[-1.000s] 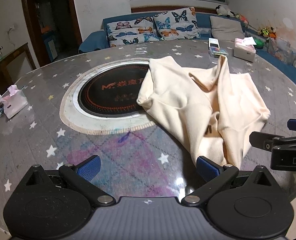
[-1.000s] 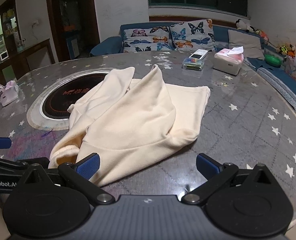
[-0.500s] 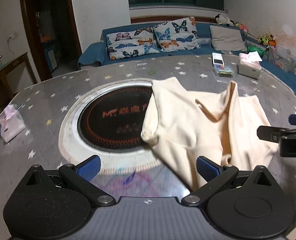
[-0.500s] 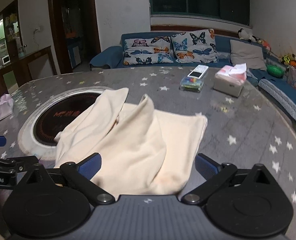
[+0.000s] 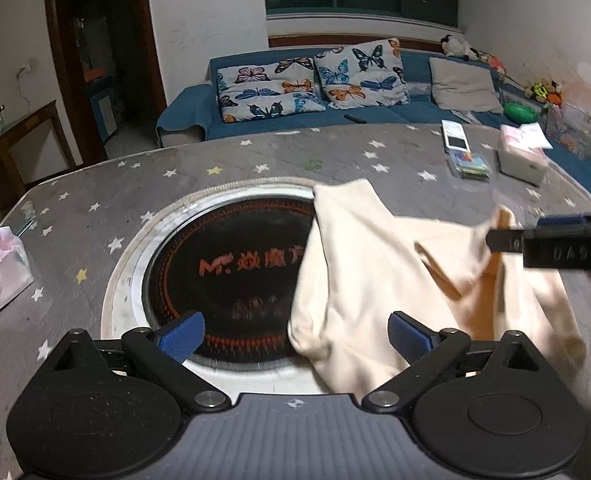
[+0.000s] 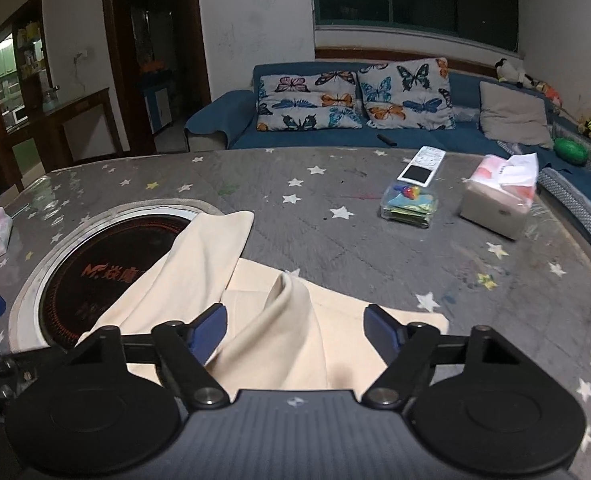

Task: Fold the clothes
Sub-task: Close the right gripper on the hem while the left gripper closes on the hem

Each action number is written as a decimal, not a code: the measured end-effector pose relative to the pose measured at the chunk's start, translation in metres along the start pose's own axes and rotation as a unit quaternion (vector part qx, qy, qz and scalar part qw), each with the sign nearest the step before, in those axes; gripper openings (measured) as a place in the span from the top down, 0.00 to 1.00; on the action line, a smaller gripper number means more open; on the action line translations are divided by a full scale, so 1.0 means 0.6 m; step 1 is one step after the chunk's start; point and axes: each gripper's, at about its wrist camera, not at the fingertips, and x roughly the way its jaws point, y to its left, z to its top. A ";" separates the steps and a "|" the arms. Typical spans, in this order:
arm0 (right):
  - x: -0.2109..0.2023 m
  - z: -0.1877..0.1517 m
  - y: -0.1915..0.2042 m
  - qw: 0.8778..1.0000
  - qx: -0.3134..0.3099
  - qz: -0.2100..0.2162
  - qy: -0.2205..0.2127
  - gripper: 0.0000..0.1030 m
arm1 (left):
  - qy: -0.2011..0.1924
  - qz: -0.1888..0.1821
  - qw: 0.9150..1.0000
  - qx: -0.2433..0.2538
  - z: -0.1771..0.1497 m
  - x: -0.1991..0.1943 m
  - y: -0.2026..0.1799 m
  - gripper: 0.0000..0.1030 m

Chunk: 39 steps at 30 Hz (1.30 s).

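A cream garment (image 5: 375, 280) lies crumpled on the grey star-patterned table, partly over the round black hotplate (image 5: 231, 272). It also shows in the right wrist view (image 6: 263, 320). My left gripper (image 5: 295, 334) is open, its fingers either side of the garment's left edge, low over the hotplate rim. My right gripper (image 6: 295, 330) is open, its jaws narrower, over the raised fold in the garment's middle. The right gripper's side shows at the right of the left wrist view (image 5: 555, 244).
A pink tissue pack (image 5: 3, 276) sits at the table's left edge. A clear box with coloured items (image 6: 409, 208), a remote (image 6: 423, 166) and a tissue box (image 6: 499, 200) sit at the back right. A blue sofa (image 6: 335, 136) stands behind the table.
Both grippers have moved forward over the garment and closer to the table. The right gripper's jaws have narrowed. The garment lies as before.
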 end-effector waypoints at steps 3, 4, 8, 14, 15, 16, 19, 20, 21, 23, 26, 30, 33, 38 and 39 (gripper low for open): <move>0.028 0.002 -0.006 1.000 0.007 0.004 0.013 0.42 | -0.002 -0.008 1.000 -0.012 0.025 0.020 0.003 0.13; 0.034 0.001 -0.009 1.000 0.010 0.008 0.018 0.46 | -0.002 -0.013 1.000 -0.015 0.032 0.027 0.003 0.14; 0.045 -0.007 -0.019 0.999 0.022 0.022 0.026 0.63 | 0.000 -0.029 0.999 -0.012 0.063 0.061 -0.011 0.17; 0.044 -0.016 -0.038 0.999 0.034 0.033 0.024 0.86 | 0.002 -0.062 0.998 0.014 0.103 0.115 -0.060 0.18; 0.043 -0.017 -0.041 0.999 0.036 0.034 0.022 0.88 | 0.003 -0.065 0.998 0.019 0.110 0.127 -0.070 0.18; 0.040 -0.017 -0.043 0.998 0.038 0.035 0.019 0.89 | 0.005 -0.065 0.998 0.025 0.114 0.138 -0.079 0.18; 0.033 -0.018 -0.050 0.998 0.043 0.039 0.012 0.91 | 0.017 -0.057 0.998 0.037 0.123 0.173 -0.101 0.18; 0.030 -0.019 -0.052 0.998 0.044 0.040 0.009 0.91 | 0.022 -0.053 0.998 0.040 0.125 0.185 -0.108 0.19; 0.026 -0.020 -0.054 0.998 0.044 0.040 0.007 0.92 | 0.027 -0.053 0.997 0.040 0.124 0.191 -0.110 0.20; 0.019 -0.021 -0.058 0.998 0.045 0.040 0.002 0.92 | 0.036 -0.052 0.997 0.041 0.124 0.203 -0.114 0.23; 0.006 -0.025 -0.067 0.998 0.053 0.039 -0.006 0.93 | 0.050 -0.048 0.997 0.044 0.118 0.220 -0.117 0.32; -0.014 -0.030 -0.078 0.998 0.060 0.032 -0.016 0.93 | 0.051 -0.059 0.996 0.041 0.109 0.228 -0.111 0.58; -0.027 -0.035 -0.087 0.997 0.065 0.023 -0.021 0.93 | 0.050 -0.060 0.996 0.041 0.108 0.223 -0.110 0.76; -0.048 -0.047 -0.099 0.996 0.079 0.013 -0.028 0.93 | 0.036 -0.053 0.997 0.040 0.105 0.205 -0.103 0.92; -0.052 -0.050 -0.101 0.996 0.080 0.012 -0.029 0.93 | 0.033 -0.053 0.997 0.038 0.105 0.200 -0.101 0.92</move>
